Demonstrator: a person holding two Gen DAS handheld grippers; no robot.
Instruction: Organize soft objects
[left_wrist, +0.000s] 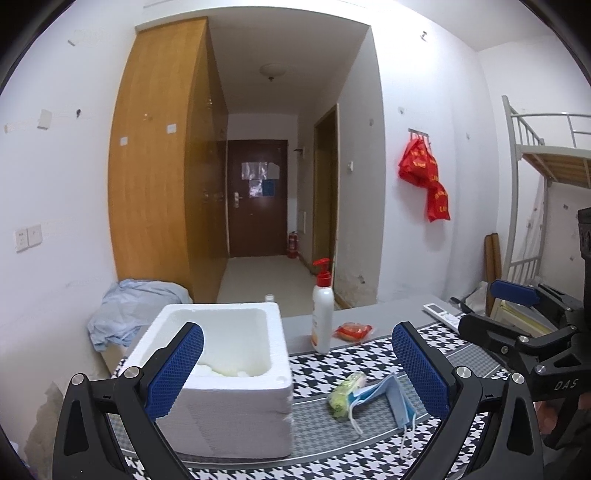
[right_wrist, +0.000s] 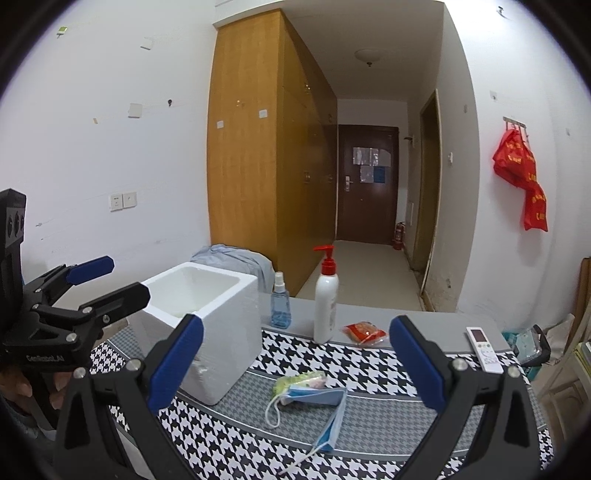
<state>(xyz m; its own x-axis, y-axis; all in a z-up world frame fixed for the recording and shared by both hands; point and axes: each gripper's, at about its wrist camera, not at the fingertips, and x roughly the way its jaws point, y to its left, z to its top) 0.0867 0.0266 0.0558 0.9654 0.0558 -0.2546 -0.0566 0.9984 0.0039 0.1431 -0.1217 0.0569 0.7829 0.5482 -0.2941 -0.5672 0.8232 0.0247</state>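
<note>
Two grippers hover over the tabletop, and we hold nothing in either yet. Our left gripper has its fingers spread wide, framing both the white foam box and the soft things beside it. Our right gripper is spread just as wide, with the blue face mask lying between its fingers on the houndstooth mat.

The mask sits near the middle of the tabletop, half folded, its ear loops trailing toward the near edge. One end rests on a small greenish packet; we think it is a soft wrapped pack, though the fisheye blur leaves its contents unclear. Both lie just beside the box, which stands open-topped toward the left edge, so the box is likely where they belong.

Along the far edge stand a pump bottle and a small spray bottle, with a red packet near the pump bottle and a remote control toward the right edge. These are kept well apart from the mask, so they should not hinder a grasp.

Our next move probably wants the right gripper lowered over the mask. Its loose loops could snag the packet underneath.
</note>
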